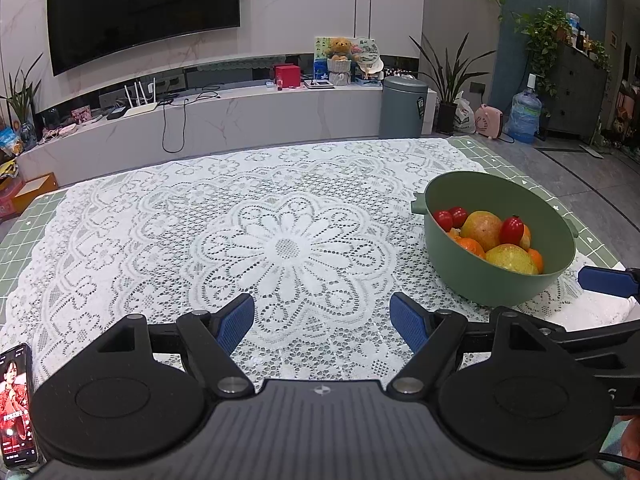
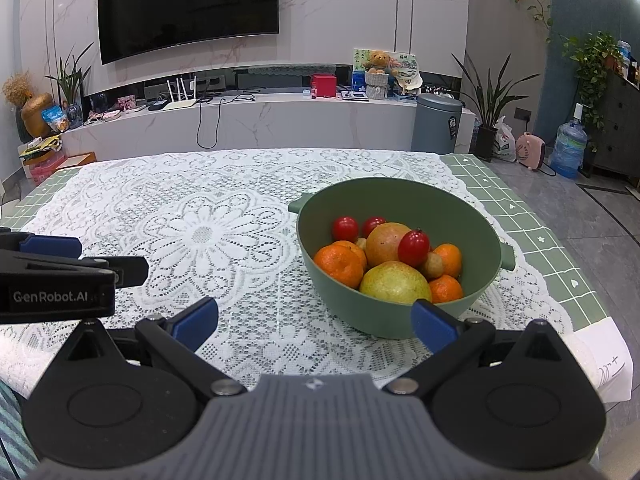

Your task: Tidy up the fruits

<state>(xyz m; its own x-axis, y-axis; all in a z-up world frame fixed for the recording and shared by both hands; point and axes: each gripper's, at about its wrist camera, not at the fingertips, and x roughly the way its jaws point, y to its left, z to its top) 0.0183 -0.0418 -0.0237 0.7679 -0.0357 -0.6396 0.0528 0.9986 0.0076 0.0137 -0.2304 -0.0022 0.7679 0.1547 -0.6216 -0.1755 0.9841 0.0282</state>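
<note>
One round green plastic bowl [image 2: 472,216] counted; within: four orange mandarins [image 2: 338,265], three red cherry tomatoes [image 2: 413,246], two large yellow-red pears [image 2: 395,282].

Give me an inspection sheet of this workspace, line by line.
Surface: table with green grid mat under a white lace cloth.
Job's things: green bowl holding oranges, pears, cherry tomatoes.
Clutter: phone with lit screen at the near left edge; paper note at the near right corner.
Grippers: left gripper open, empty; right gripper open, empty, just short of the bowl.
Cables: black cable hanging from the TV shelf.
Surroundings: TV, bin, plants, water jug.
</note>
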